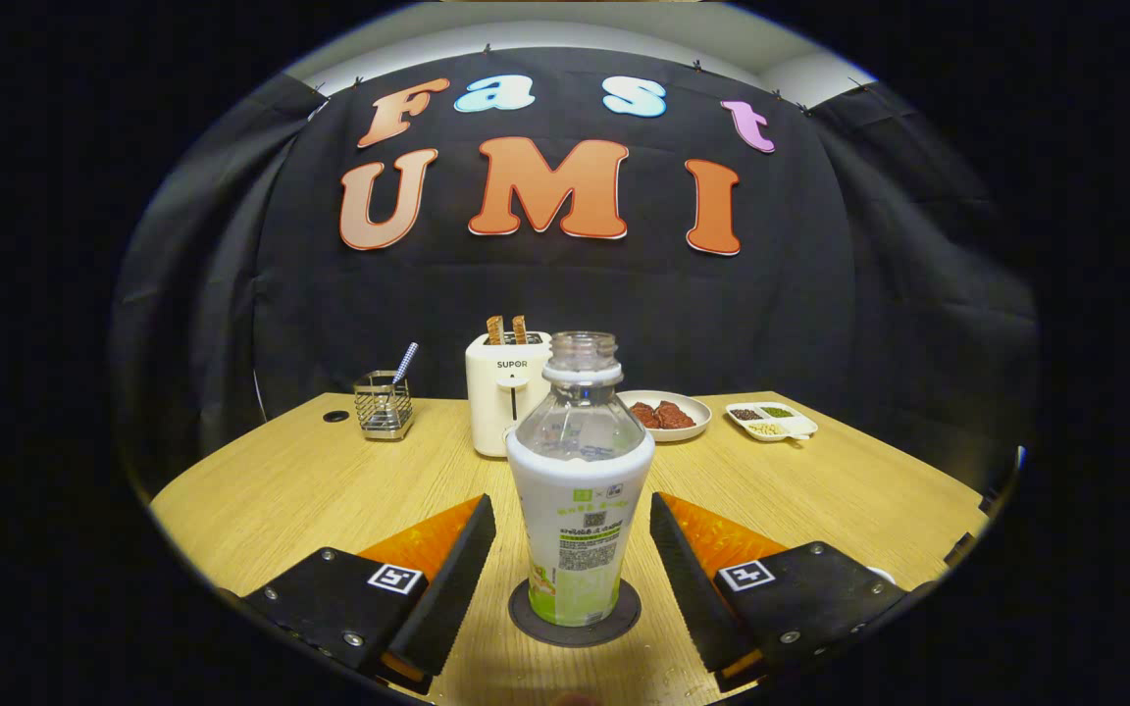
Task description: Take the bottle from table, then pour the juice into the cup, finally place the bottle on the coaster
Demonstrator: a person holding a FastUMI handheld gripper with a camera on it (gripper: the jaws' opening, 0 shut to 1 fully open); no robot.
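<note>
- Between the fingers of the gripper (573, 549), in the gripper view, stands the bottle (580, 490), upright and uncapped, its base set on the round dark coaster (575, 616).
- Jaws: spread wide, one finger on each side of the bottle, both clear of it with bare tabletop (271, 490) showing in each gap. Nothing is held.
- Bottle contents: the clear upper shoulder and neck appear empty; the lower body is wrapped in a white and green label, so any liquid level behind it cannot be told.
- Beyond the bottle, partly hidden by it, stands a white toaster (506, 392) with two browned slices (507, 328) upright in its slots.
- Well to the left of the toaster, a wire-mesh holder (383, 404) contains one utensil with a checked handle (405, 363), leaning out to the right.
- To the right of the toaster, just behind the bottle's shoulder, a shallow round plate (665, 416) carries dark reddish-brown pieces of food.
- Further right, apart from the plate, a small white divided dish (771, 422) holds separate portions in its compartments: dark, green and pale yellowish. What these portions are cannot be told.
- Near the holder, a small dark round hole (335, 416) sits in the tabletop.
</note>
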